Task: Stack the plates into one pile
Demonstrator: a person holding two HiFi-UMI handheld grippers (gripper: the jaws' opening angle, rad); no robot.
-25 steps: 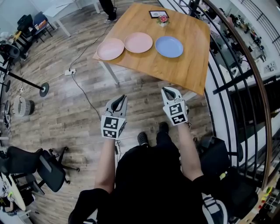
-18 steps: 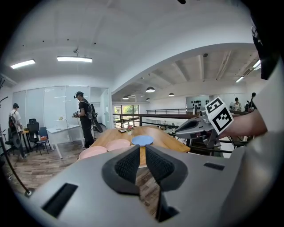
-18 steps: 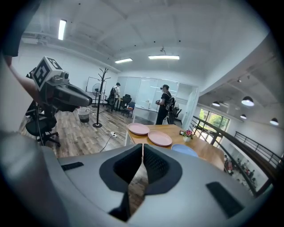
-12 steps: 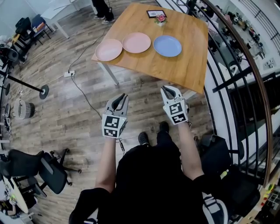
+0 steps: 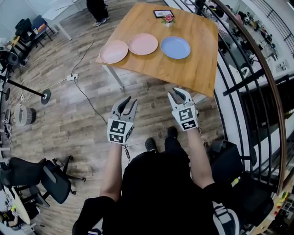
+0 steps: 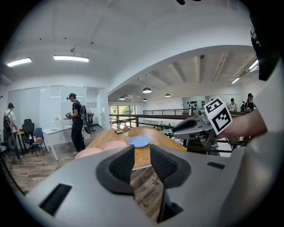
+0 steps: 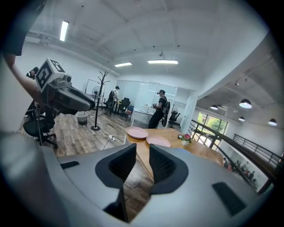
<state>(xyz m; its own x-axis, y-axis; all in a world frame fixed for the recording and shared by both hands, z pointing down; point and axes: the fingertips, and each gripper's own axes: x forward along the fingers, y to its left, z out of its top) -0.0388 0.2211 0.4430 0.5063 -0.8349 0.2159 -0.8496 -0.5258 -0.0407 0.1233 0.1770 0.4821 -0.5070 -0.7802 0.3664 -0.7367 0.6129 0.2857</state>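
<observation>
Three plates lie side by side on the wooden table: a pink plate at its left corner, a second pink plate beside it, and a blue plate to the right. Both grippers hover over the floor, short of the table's near edge. My left gripper and my right gripper stand open; their jaws have just been opening with nothing between them. The left gripper view shows the pink plates and the blue plate beyond the open left gripper. The right gripper faces the pink plates.
A small flower pot and a picture frame sit at the table's far end. A dark railing runs along the right. On the floor: a power strip with cable, a stand, an office chair. A person stands beyond the table.
Both grippers' jaws have gone from shut to open, with a gap now between the fingertips. The hands have hardly shifted. The person at the table's far end has stepped left.
</observation>
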